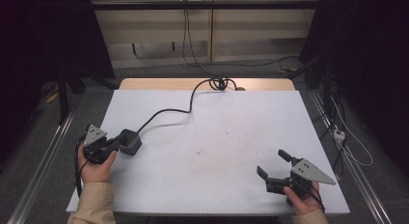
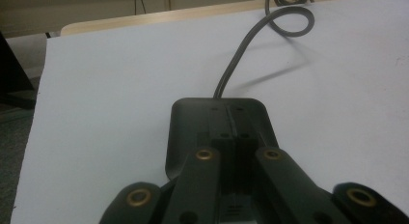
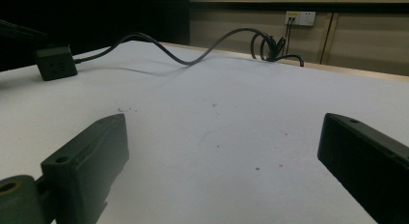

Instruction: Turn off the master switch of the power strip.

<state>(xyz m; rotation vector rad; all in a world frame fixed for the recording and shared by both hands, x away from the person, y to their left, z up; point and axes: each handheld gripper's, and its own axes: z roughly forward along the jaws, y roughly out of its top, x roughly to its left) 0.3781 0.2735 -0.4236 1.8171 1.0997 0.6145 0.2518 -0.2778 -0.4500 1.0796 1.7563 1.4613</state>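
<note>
A black socket box lies on the white sheet near its left edge, and its grey cable runs toward the far side. My left gripper points at the box with its jaws together. In the left gripper view the shut fingertips sit over the box; I cannot tell whether they touch it. My right gripper rests at the near right with its jaws wide apart and nothing between them. From the right gripper view, the box is far off at the left.
The cable ends in a coil at the table's far wooden edge. A wall socket sits on the back wall. Metal rails run along the floor on both sides. Loose wires lie right of the table.
</note>
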